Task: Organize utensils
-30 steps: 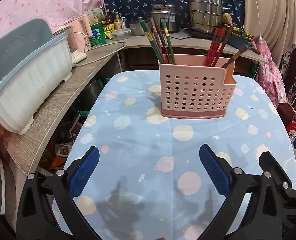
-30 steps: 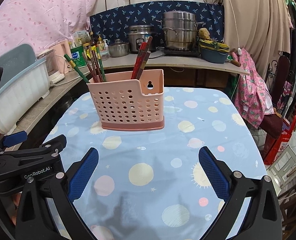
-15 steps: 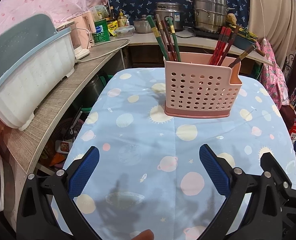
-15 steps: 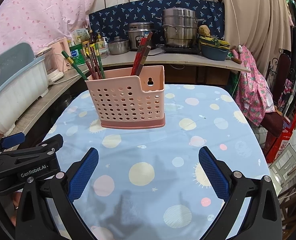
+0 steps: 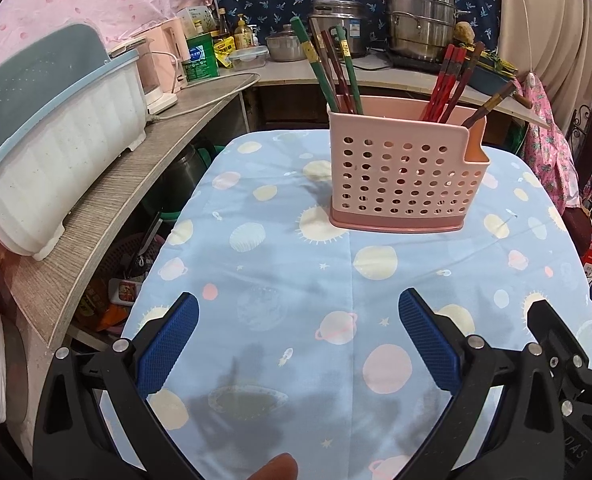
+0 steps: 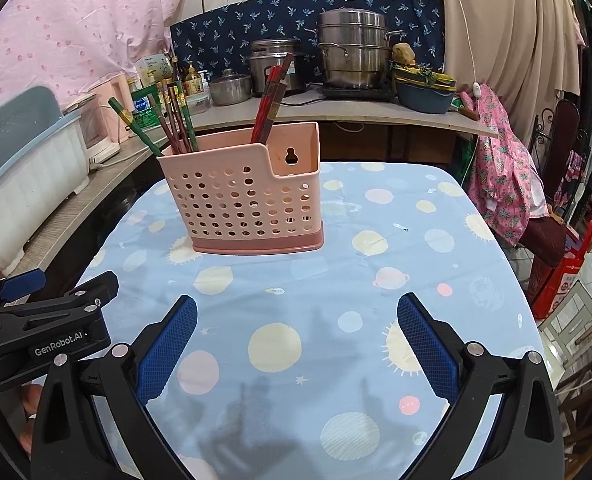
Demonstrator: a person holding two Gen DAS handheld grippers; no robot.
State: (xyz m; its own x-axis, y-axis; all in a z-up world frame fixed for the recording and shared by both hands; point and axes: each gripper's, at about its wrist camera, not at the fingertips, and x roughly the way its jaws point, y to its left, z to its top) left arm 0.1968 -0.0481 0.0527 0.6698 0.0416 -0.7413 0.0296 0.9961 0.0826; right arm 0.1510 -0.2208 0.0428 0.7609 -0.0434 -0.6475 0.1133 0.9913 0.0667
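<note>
Both hand-held grippers, the left hand-held gripper (image 5: 297, 342) and the right hand-held gripper (image 6: 297, 340), hang spread wide and empty over the bench (image 6: 375, 312), well short of the pink basket (image 6: 244, 204) standing upright on its planet-print cloth. Nothing lies loose on the cloth (so the sorting looks done, or a re-sort is only starting), and any next move means reaching forward to pinch one thin stick. Green and brown chopsticks (image 5: 331, 70) lean at the basket's left end, red chopsticks (image 5: 445, 80) in the middle, and one dark-handled utensil (image 5: 489, 106) in the low right corner.

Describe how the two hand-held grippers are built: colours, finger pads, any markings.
Both look alike. The left hand-held gripper and right hand-held gripper have black angular plastic frames with silver screws, and blue pads with a fine grid texture. Seen from the right wrist view, the left unit's body carries white "GenRobot.AI" lettering. No cables show.
</note>
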